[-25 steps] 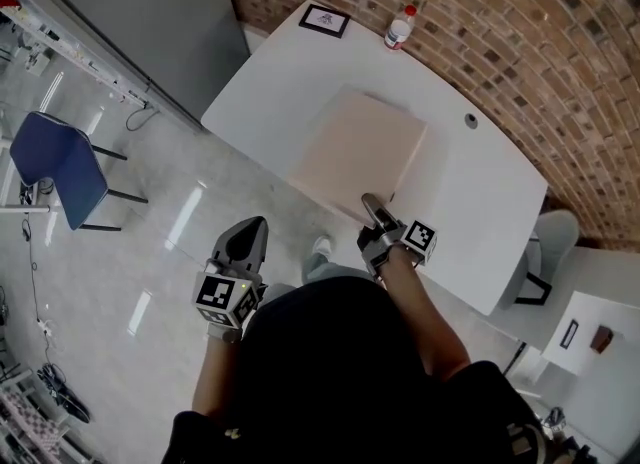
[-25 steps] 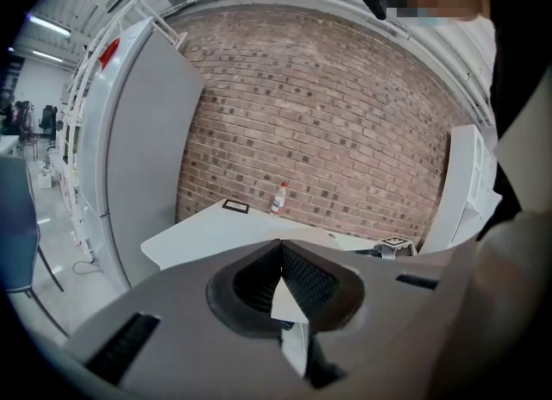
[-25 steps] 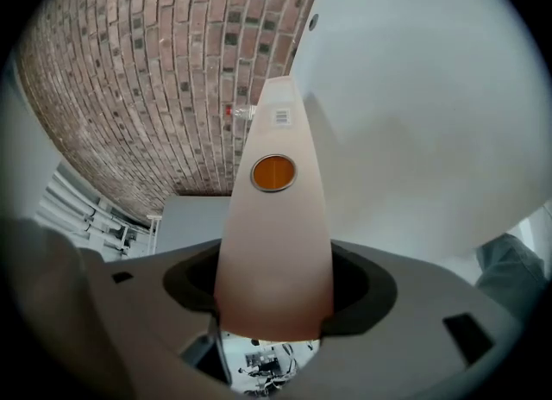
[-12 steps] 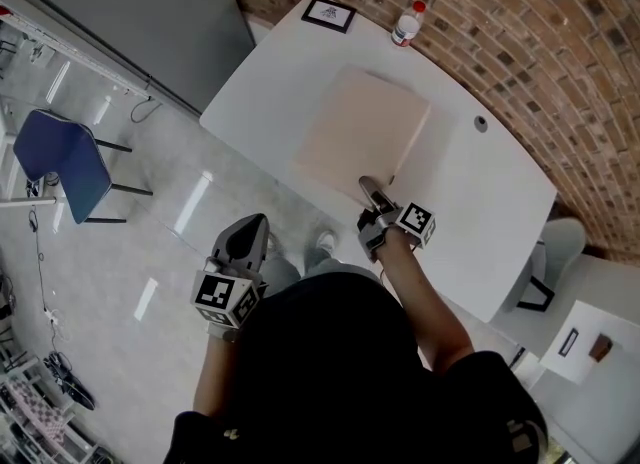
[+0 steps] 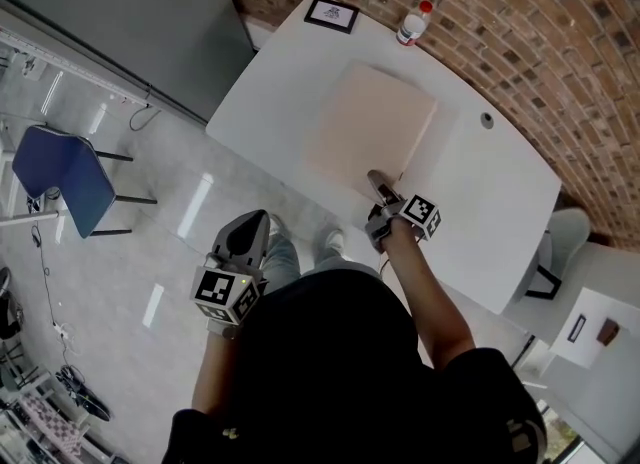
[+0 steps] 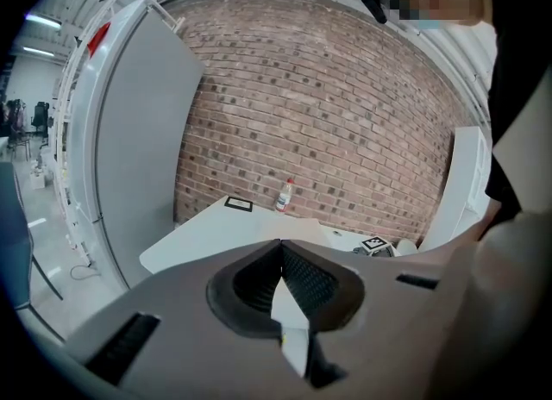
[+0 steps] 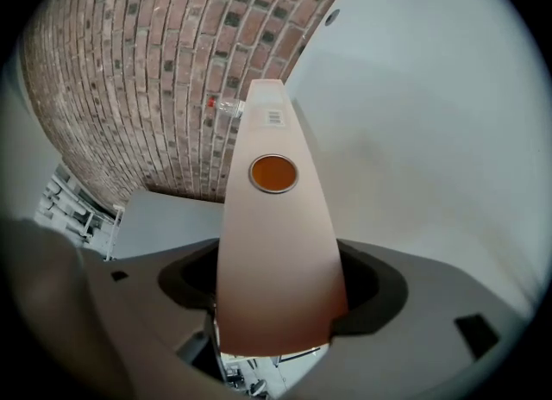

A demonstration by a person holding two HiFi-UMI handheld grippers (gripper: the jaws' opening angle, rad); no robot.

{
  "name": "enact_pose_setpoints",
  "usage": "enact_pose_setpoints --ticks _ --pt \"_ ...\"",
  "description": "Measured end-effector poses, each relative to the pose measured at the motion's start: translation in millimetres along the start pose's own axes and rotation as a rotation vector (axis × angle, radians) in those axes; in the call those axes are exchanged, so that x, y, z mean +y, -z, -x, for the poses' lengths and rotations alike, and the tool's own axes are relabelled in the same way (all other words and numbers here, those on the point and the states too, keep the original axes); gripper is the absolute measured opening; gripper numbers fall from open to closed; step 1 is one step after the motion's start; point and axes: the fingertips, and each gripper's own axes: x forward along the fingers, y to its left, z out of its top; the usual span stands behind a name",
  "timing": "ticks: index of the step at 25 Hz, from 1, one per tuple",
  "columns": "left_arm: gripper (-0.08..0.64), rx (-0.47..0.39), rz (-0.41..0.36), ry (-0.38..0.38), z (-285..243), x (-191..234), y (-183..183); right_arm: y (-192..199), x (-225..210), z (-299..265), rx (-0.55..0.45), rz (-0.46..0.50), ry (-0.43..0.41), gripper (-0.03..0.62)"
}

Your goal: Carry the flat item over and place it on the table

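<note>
The flat item is a pale beige board point(image 5: 370, 127) lying on the white table point(image 5: 280, 72). My right gripper point(image 5: 378, 184) is at the board's near edge. In the right gripper view the board's narrow side point(image 7: 274, 243), with an orange dot and a small label, runs out between the jaws of that gripper point(image 7: 276, 308). Those jaws are opening, and dark gaps show on both sides of the board. My left gripper point(image 5: 250, 230) hangs over the floor to the left, away from the table. Its jaws point(image 6: 280, 256) meet with nothing between them.
A plastic bottle point(image 5: 412, 24) and a small framed picture point(image 5: 332, 14) stand at the table's far edge by the brick wall. A blue chair point(image 5: 55, 177) stands on the floor at left. A white chair point(image 5: 560, 237) and a small white table point(image 5: 590, 327) are at right.
My right gripper and the board's near edge have moved a little farther in over the table. The left gripper has stayed where it was.
</note>
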Motion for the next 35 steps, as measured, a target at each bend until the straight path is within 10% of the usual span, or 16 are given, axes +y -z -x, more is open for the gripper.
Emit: enact_pose_setpoints --ticks 26,35 --pt "0.003 0.062 -0.034 0.191 -36 33 -13 13 -40 -6 -0.084 0.033 0.251 0.435" --pt "0.003 0.064 -0.049 0.271 -51 23 -16 21 -9 18 -0.101 0.134 0.204 0.433"
